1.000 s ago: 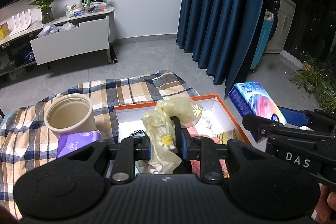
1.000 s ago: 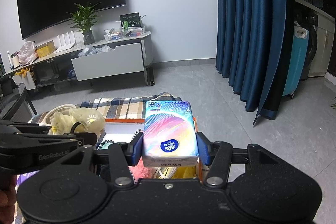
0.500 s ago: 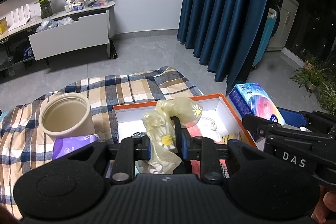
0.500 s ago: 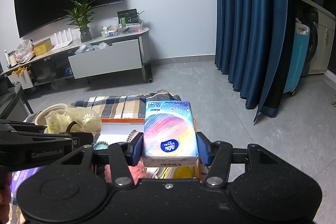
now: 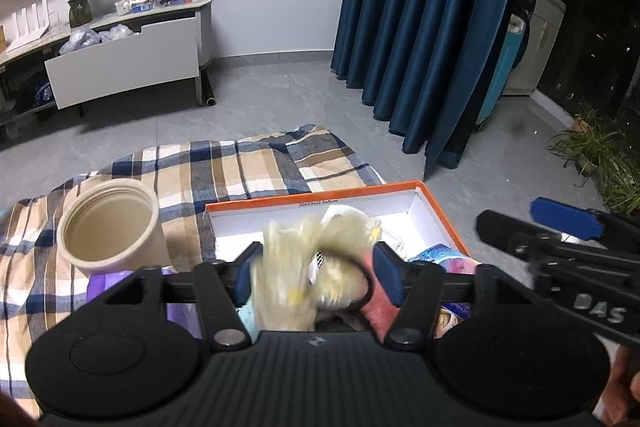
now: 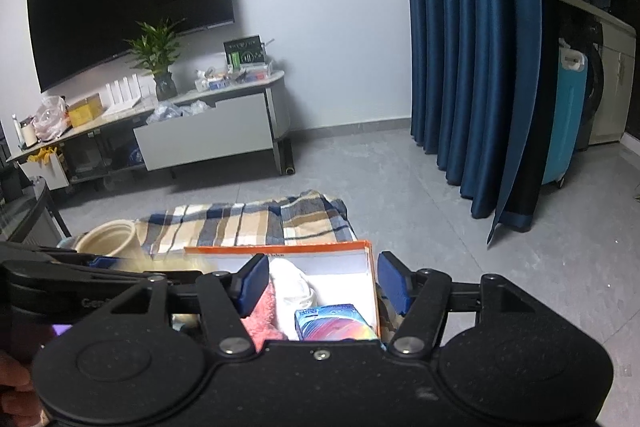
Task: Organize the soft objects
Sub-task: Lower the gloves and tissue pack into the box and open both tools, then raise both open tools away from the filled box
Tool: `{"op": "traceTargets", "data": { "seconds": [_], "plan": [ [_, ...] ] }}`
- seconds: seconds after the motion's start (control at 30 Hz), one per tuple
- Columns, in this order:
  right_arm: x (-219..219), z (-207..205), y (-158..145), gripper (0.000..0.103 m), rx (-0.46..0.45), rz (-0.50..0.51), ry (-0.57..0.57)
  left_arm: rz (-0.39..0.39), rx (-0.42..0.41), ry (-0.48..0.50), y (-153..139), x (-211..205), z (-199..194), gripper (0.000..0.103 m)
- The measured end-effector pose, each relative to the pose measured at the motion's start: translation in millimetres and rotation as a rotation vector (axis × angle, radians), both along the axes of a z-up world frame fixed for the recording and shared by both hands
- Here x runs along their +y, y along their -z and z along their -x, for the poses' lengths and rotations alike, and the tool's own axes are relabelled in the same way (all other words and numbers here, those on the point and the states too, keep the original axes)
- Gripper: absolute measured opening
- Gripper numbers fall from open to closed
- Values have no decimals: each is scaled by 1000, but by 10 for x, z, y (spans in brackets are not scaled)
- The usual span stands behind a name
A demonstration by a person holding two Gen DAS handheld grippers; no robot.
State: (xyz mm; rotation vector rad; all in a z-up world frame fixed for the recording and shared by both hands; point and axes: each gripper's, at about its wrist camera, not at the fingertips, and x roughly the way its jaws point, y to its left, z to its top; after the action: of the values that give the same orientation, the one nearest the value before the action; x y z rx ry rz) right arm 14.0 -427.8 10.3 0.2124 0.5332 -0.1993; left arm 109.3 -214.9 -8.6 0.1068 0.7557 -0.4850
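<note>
An orange-rimmed white box (image 5: 360,191) sits on a plaid blanket (image 5: 224,167); it also shows in the right wrist view (image 6: 320,247). My left gripper (image 5: 312,267) is open above the box, and a blurred pale yellow soft item (image 5: 312,267) hangs loose between its fingers. My right gripper (image 6: 322,283) is open and empty over the box. The colourful tissue pack (image 6: 334,323) lies inside the box beside a pink fuzzy item (image 6: 260,315) and a white soft item (image 6: 292,285). The pack's corner shows in the left wrist view (image 5: 444,255).
A beige open jar (image 5: 112,227) stands on the blanket left of the box, with a purple packet (image 5: 108,283) in front of it. Blue curtains (image 5: 432,27) hang to the right. A white TV cabinet (image 5: 120,59) stands at the back wall.
My right gripper opened and the tissue pack dropped into the box. My left gripper opened and the yellow item is slipping from its fingers, blurred by motion.
</note>
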Motion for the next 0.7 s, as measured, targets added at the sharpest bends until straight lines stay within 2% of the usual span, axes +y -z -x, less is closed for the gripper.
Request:
{"op": "traceTargets", "data": {
  "seconds": [0.13, 0.4, 0.53, 0.7],
  "plan": [
    [61, 126, -121, 74, -22, 19, -1, 7, -5, -18, -38, 61, 38, 78],
    [200, 423, -268, 77, -49, 41, -4, 41, -42, -20, -268, 176, 213, 92],
    [241, 583, -295, 78, -49, 45, -10, 18, -55, -35, -356, 201, 396, 101],
    [263, 784, -264, 79, -31, 50, -9, -35, -70, -62, -363, 211, 669, 103]
  ]
}}
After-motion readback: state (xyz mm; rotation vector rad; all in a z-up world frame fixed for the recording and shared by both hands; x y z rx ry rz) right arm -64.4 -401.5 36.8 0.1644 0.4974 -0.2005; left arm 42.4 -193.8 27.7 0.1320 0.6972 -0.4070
